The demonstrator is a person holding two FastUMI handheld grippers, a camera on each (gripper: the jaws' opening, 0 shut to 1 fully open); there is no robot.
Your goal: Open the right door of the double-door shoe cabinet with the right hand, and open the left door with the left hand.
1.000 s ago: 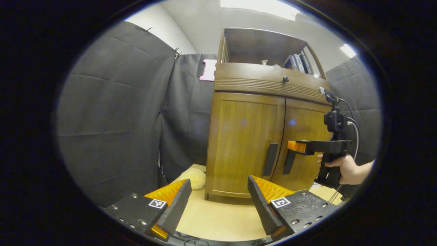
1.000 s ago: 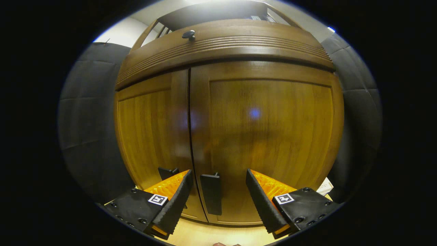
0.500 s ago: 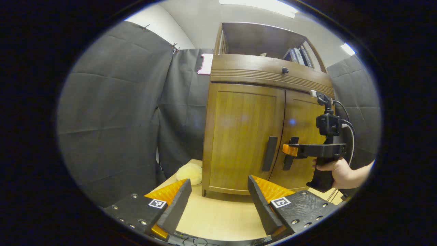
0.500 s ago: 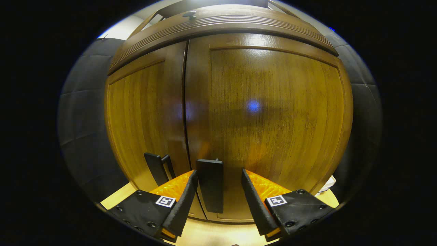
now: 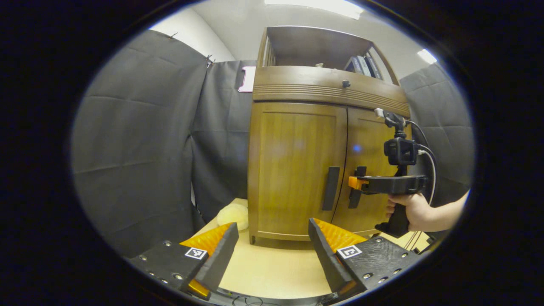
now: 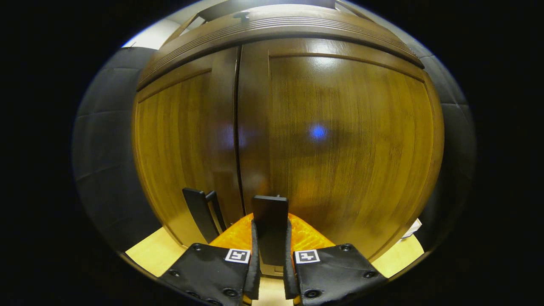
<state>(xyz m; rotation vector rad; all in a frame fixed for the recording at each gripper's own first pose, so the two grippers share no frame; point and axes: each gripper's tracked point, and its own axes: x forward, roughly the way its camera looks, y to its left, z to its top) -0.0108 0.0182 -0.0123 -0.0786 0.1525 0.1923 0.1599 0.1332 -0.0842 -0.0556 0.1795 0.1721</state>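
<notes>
A brown wooden shoe cabinet [image 5: 297, 170] stands on a light floor, both doors closed. In the right gripper view, my right gripper [image 6: 270, 255] is shut on the dark upright handle of the right door [image 6: 270, 225], a finger pressing each side. The left door's handle [image 6: 199, 212] stands just left of it. In the left gripper view, my left gripper [image 5: 272, 250] hangs open well in front of the cabinet with nothing between its fingers. Farther off there, the right gripper [image 5: 355, 183] is held by a hand at the right door's handle [image 5: 356, 191], beside the left door's handle [image 5: 330, 188].
A drawer with a small knob [image 5: 345, 83] runs above the doors, and an open shelf with books [image 5: 363, 66] tops it. A pale soft lump [image 5: 231, 214] lies on the floor at the cabinet's left foot. Black cloth walls stand left and right.
My right gripper moved in around the right door's handle and shut on it. My left gripper's view has drifted slightly, leaving the cabinet a little smaller.
</notes>
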